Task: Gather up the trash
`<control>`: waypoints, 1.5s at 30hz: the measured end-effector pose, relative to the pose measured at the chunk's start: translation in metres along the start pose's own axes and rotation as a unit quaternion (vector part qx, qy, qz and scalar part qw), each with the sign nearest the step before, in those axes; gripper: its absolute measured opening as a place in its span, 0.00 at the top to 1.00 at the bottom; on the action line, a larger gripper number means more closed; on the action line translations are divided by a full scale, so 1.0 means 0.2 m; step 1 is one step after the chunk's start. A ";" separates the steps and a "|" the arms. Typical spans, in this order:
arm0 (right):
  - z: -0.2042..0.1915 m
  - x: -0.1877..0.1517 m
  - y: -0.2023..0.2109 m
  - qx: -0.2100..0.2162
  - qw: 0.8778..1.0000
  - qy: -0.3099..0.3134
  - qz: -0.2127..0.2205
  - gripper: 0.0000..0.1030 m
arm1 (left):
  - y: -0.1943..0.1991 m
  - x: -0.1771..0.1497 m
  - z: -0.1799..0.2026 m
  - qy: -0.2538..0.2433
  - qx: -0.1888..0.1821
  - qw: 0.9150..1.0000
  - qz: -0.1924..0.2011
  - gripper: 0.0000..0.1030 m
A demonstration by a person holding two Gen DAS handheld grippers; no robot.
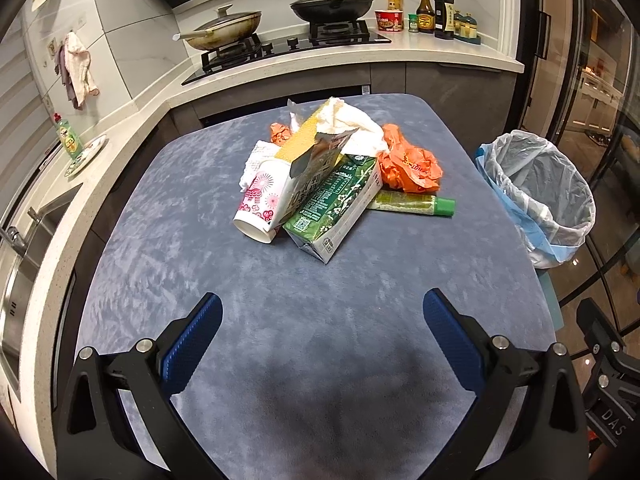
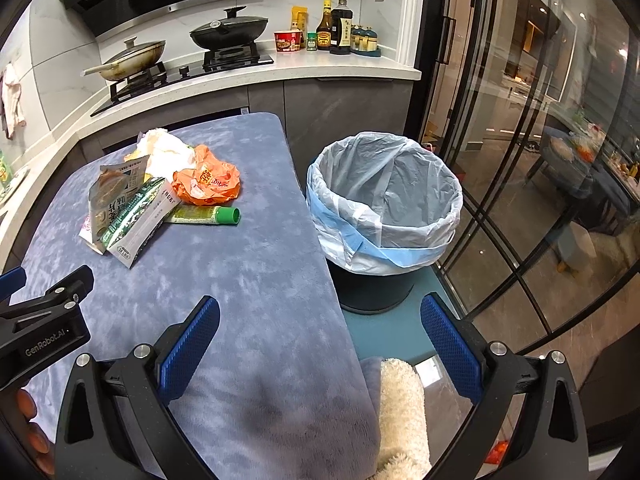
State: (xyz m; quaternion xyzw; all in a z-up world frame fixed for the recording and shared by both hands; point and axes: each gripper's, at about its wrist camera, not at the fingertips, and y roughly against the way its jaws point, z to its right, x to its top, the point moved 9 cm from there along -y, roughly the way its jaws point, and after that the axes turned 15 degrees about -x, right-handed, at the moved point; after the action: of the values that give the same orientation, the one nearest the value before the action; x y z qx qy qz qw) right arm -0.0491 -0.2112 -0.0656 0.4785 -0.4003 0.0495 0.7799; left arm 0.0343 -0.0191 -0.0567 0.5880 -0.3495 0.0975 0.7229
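Note:
A trash pile lies mid-table: a green carton [image 1: 336,208] [image 2: 138,220], a paper cup [image 1: 262,200] on its side, a torn snack bag [image 1: 316,148] [image 2: 112,192], white tissue [image 1: 352,124] [image 2: 168,148], an orange plastic bag [image 1: 412,166] [image 2: 208,182] and a green-capped tube [image 1: 416,203] [image 2: 204,215]. A lined trash bin [image 1: 540,196] [image 2: 384,208] stands right of the table. My left gripper [image 1: 322,312] is open and empty, over the table's near part. My right gripper [image 2: 320,316] is open and empty, over the table's right edge.
The table [image 1: 200,240] [image 2: 256,280] has a blue-grey plush cover. Behind it runs a kitchen counter [image 1: 400,50] with a stove, two pans and sauce bottles. A sink [image 1: 24,264] lies left. Glass doors [image 2: 520,160] stand right. A cream fleece [image 2: 400,408] hangs at the table's near corner.

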 end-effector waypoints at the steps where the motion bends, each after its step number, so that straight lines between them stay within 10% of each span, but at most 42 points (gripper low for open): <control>1: 0.00 0.00 0.00 0.000 1.000 0.000 0.000 0.07 | 0.00 0.00 0.00 -0.001 0.000 1.000 0.000 0.07; 45: 0.06 0.03 0.07 -0.010 1.000 -0.009 0.007 0.07 | 0.08 0.02 0.08 -0.012 -0.026 1.000 -0.009 0.07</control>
State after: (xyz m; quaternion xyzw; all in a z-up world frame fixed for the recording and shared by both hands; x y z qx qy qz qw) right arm -0.0584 -0.2144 -0.0489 0.4685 -0.4109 0.0466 0.7807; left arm 0.0226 -0.0311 -0.0409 0.5733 -0.3553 0.0742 0.7345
